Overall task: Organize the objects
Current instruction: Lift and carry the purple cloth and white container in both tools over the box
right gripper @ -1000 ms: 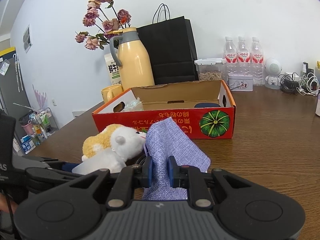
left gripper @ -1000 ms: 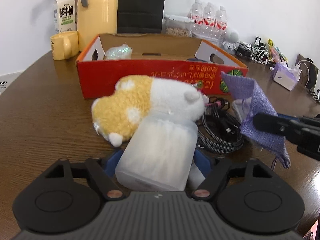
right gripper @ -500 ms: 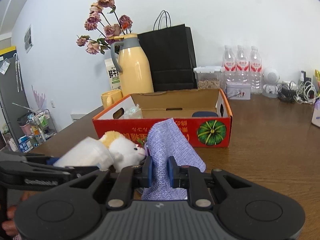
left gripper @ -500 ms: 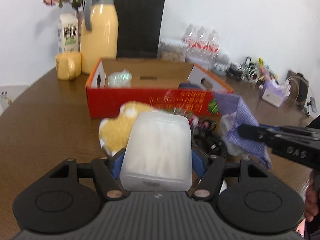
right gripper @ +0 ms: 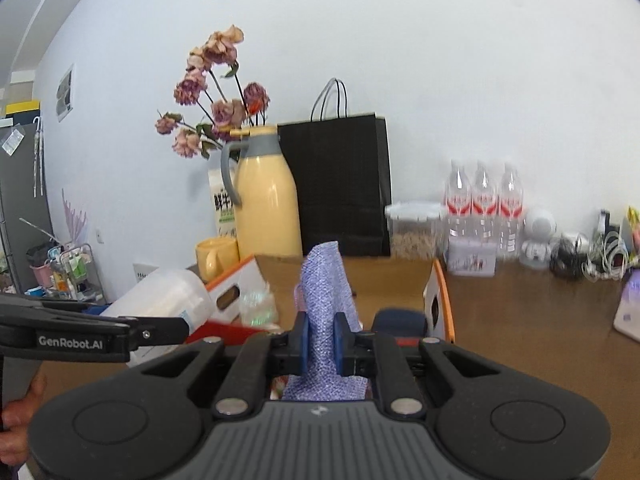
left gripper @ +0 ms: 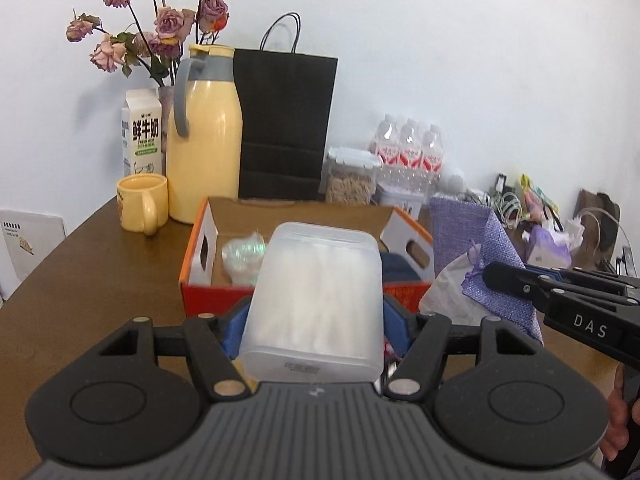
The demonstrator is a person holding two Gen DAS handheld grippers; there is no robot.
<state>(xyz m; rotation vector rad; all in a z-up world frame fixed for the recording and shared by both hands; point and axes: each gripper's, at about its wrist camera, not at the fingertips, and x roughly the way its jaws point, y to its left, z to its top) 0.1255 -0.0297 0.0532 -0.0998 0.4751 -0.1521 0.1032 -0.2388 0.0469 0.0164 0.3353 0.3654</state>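
My left gripper [left gripper: 315, 330] is shut on a frosted white plastic box [left gripper: 316, 280], held in the air in front of the red cardboard box [left gripper: 200, 240]. The same white box [right gripper: 160, 296] shows at the left of the right wrist view, in the left gripper [right gripper: 180, 328]. My right gripper [right gripper: 321, 340] grips a purple woven pouch [right gripper: 324, 276], and its jaws are closing tighter on the cloth. In the left wrist view the pouch [left gripper: 472, 236] hangs from the right gripper [left gripper: 496, 276], right of the cardboard box. A shiny wrapped item [left gripper: 242, 254] and a dark blue object [right gripper: 398, 318] lie inside.
Behind the cardboard box stand a yellow thermos [left gripper: 204, 140], a yellow mug [left gripper: 142, 208], a milk carton [left gripper: 142, 136], a black paper bag [left gripper: 284, 124], a clear food container [left gripper: 352, 180] and water bottles [left gripper: 408, 148]. Cables and tissues [left gripper: 548, 240] crowd the right of the brown table [left gripper: 80, 280].
Both grippers have risen with the white box and the purple pouch. The plush toy and the coiled cable have dropped out of sight below. The cardboard box now looks lower and nearer.
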